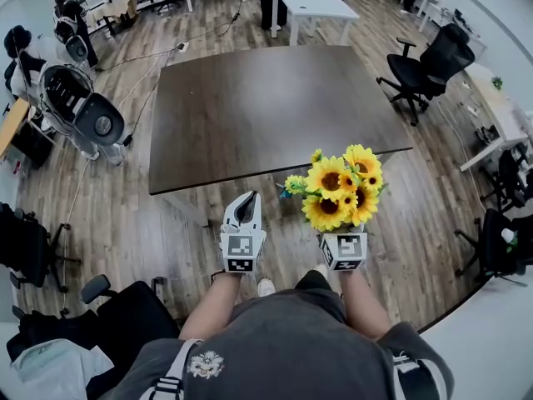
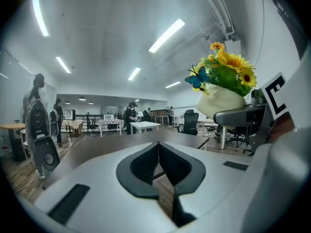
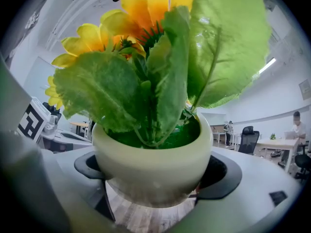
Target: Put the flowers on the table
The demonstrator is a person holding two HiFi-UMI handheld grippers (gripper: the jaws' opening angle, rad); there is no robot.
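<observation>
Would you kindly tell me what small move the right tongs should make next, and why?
Probably ease the right tongs forward until the sunflower pot is over the dark table, before lowering. The tongs are shut on the pot, wood floor shows beneath it, and the table's near edge lies just ahead.

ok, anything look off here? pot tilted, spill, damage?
Nothing stands out. The pot sits level between the jaws of the right gripper, the flowers look intact, and no spill shows. The left gripper is shut and empty.
</observation>
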